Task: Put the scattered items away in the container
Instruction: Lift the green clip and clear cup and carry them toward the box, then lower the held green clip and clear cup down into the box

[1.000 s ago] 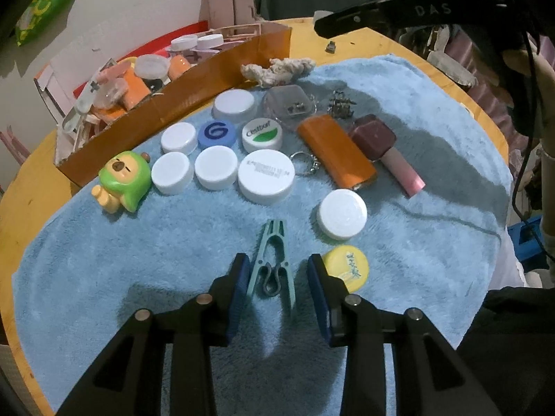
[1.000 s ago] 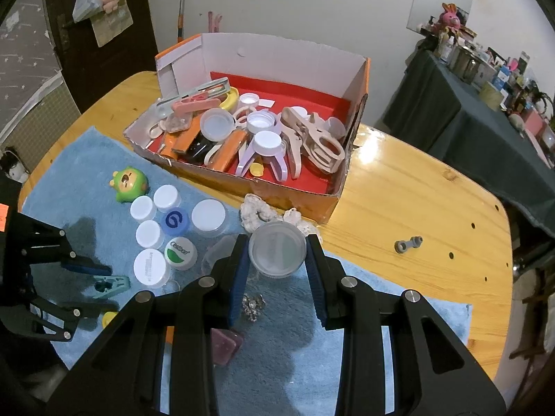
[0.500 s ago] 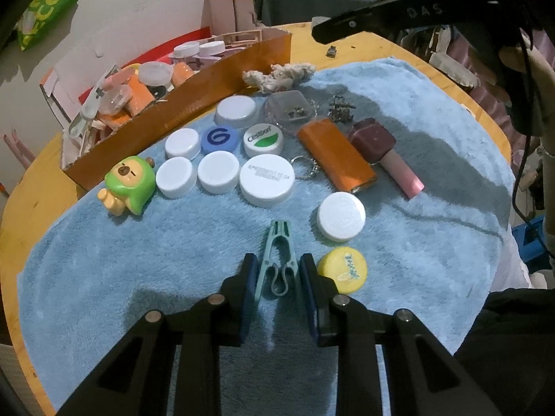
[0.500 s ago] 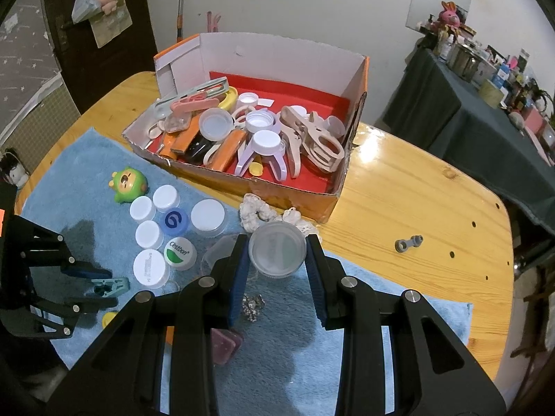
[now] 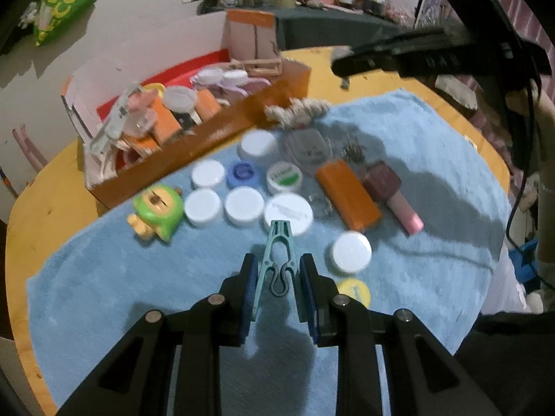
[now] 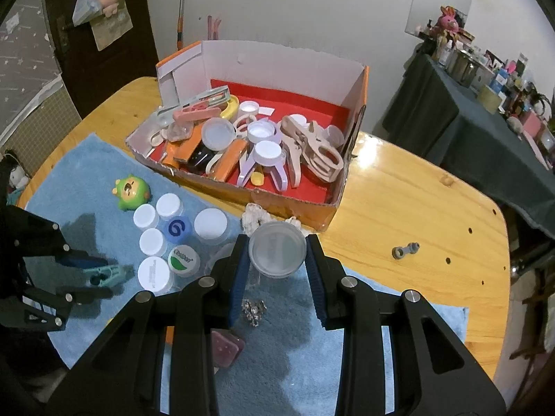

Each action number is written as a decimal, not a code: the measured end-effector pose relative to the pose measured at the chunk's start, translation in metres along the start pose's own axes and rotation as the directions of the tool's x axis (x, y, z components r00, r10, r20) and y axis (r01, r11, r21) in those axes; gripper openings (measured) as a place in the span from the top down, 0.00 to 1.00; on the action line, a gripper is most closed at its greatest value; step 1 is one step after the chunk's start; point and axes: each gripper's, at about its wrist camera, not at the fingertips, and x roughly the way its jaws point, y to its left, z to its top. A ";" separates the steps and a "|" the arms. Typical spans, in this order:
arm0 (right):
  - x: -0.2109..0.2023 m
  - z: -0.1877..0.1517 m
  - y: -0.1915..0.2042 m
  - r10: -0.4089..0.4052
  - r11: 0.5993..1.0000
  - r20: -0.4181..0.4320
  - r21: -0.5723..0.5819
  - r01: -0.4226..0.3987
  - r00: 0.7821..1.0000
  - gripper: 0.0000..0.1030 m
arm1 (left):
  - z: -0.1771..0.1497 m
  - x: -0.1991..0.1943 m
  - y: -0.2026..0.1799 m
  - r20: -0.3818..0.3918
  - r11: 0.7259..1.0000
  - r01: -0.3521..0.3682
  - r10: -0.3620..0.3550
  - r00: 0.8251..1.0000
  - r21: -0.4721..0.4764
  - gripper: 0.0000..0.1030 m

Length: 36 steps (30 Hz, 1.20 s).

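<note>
Got my left tool [image 5: 277, 279] clamped on the teal plastic clothes peg [image 5: 278, 260] over the blue towel's [image 5: 114, 291] near edge; right tool [image 6: 277, 260] gripping a clear round plastic lid [image 6: 277, 250] w/ the orange cardboard box [image 6: 314, 213] just beyond.

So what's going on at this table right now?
A person is tidying small items off a blue towel into a cardboard box. The left tool is shut on a teal clothes peg; the right tool is shut on a clear round lid. Bottle caps and a green toy wait on the towel.
</note>
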 end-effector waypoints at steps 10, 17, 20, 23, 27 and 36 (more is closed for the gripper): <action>-0.003 0.022 -0.001 -0.003 1.000 0.022 0.007 0.003 1.000 0.70 | 0.038 -0.012 0.019 0.064 0.999 -0.028 0.030 0.997 -0.033 0.74; 0.001 0.042 0.003 0.010 1.000 0.033 0.007 -0.010 0.999 0.70 | 0.070 -0.020 0.029 0.110 0.998 -0.046 0.051 0.993 -0.052 0.74; 0.005 0.049 0.003 0.018 1.000 0.036 0.010 -0.018 0.999 0.70 | 0.084 -0.018 0.034 0.121 0.996 -0.059 0.066 0.990 -0.063 0.74; 0.010 0.058 0.003 0.024 1.000 0.033 0.014 -0.025 0.999 0.70 | 0.096 -0.016 0.039 0.127 0.996 -0.058 0.067 0.990 -0.074 0.74; 0.019 0.069 -0.001 0.031 0.999 0.025 0.026 -0.032 0.999 0.70 | 0.107 -0.009 0.049 0.128 0.994 -0.061 0.073 0.989 -0.093 0.74; 0.050 0.086 -0.011 0.043 0.998 -0.018 0.044 -0.042 0.999 0.70 | 0.128 0.015 0.072 0.104 0.988 -0.076 0.090 0.990 -0.134 0.74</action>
